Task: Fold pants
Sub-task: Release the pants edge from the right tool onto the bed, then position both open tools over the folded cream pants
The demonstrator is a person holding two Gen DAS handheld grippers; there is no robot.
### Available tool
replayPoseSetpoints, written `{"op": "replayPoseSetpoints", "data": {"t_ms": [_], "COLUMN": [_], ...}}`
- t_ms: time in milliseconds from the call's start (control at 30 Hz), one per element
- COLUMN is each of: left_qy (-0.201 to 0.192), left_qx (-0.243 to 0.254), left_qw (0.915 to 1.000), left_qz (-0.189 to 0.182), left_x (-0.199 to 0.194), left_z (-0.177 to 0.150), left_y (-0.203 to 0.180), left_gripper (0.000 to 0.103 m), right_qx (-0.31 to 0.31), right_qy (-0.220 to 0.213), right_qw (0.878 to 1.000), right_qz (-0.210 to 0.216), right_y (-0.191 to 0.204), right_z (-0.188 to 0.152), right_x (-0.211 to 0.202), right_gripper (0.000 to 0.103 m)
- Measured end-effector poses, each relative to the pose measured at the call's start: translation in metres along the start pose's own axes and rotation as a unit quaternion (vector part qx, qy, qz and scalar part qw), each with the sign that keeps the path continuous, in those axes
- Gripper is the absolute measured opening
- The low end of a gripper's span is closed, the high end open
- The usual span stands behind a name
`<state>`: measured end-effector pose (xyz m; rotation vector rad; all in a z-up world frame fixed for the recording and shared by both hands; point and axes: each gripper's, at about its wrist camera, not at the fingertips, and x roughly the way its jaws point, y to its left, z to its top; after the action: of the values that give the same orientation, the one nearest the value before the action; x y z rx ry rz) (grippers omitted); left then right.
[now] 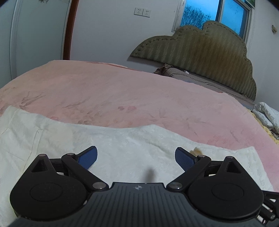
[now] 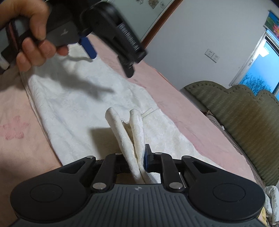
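Note:
White pants (image 1: 122,145) lie spread on the pink bed cover (image 1: 122,90). My left gripper (image 1: 136,157) is open and empty, hovering just above the white cloth. It also shows in the right wrist view (image 2: 111,52), held in a hand at the upper left, above the pants (image 2: 78,104). My right gripper (image 2: 137,160) is shut on a bunched fold of the pants (image 2: 125,125), which sticks up between its fingers, lifted off the rest of the cloth.
An olive padded headboard (image 1: 200,57) leans on the wall at the far right, also in the right wrist view (image 2: 244,118). A printed white cloth (image 1: 266,113) lies at the bed's right edge. Wall sockets (image 1: 142,12) and a window (image 1: 232,15) are behind.

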<state>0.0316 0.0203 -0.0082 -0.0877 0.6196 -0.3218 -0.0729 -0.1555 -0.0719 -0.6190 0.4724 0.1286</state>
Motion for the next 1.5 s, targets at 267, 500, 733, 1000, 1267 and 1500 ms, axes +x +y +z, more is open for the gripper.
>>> {"op": "replayPoseSetpoints", "data": {"t_ms": [267,500,733,1000,1267,1500], "left_qy": [0.002,-0.014,-0.004,-0.013,0.003,-0.027], "left_qx": [0.039,0.194,0.232,0.26,0.267,0.232], "left_qw": [0.9987,0.9808,0.9725,0.9652,0.9635,0.9704], "left_qz": [-0.032,-0.011,0.017,0.027,0.023,0.062], "left_x": [0.009,0.037,0.054,0.053,0.055,0.019], "left_z": [0.009,-0.009,-0.024,-0.024,-0.028,-0.017], "left_y": [-0.037,-0.095,-0.104,-0.106,-0.105,-0.061], "left_gripper": [0.098,0.098,0.098,0.099,0.099,0.102], "right_qx": [-0.01,0.013,0.208,0.3,0.25,0.223], "right_qy": [0.002,0.013,-0.008,0.095,0.079,0.033], "right_qw": [1.0,0.994,0.975,0.949,0.962,0.967], "right_qz": [0.0,0.109,0.08,0.012,0.078,0.122], "right_y": [0.011,-0.024,-0.125,-0.14,-0.088,-0.056], "right_z": [-0.001,0.005,-0.021,-0.057,-0.027,-0.002], "right_x": [-0.007,-0.047,-0.053,0.001,0.003,-0.015], "right_gripper": [0.014,0.028,0.033,0.033,0.044,0.044]}}
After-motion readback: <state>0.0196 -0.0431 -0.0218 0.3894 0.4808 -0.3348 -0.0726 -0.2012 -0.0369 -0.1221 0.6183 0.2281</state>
